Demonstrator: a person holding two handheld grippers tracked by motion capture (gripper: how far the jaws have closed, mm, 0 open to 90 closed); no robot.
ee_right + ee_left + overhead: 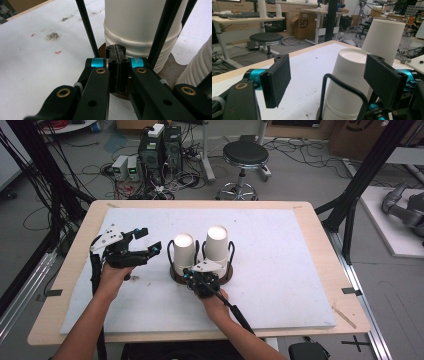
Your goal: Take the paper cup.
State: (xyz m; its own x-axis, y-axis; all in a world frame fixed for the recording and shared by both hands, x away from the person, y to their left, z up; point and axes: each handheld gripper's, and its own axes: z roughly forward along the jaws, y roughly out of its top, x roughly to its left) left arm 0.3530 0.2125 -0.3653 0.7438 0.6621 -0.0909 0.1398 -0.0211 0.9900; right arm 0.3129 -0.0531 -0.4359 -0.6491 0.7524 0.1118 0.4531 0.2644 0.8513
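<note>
Cups just beyond left gripper.

Wooden table, white mat, cup holder

Two stacks of white paper cups stood side by side in a wire-framed holder near the table's middle, its black uprights closing in each stack. Bare white mat lay open to the right, behind, and left of the holder.
</note>
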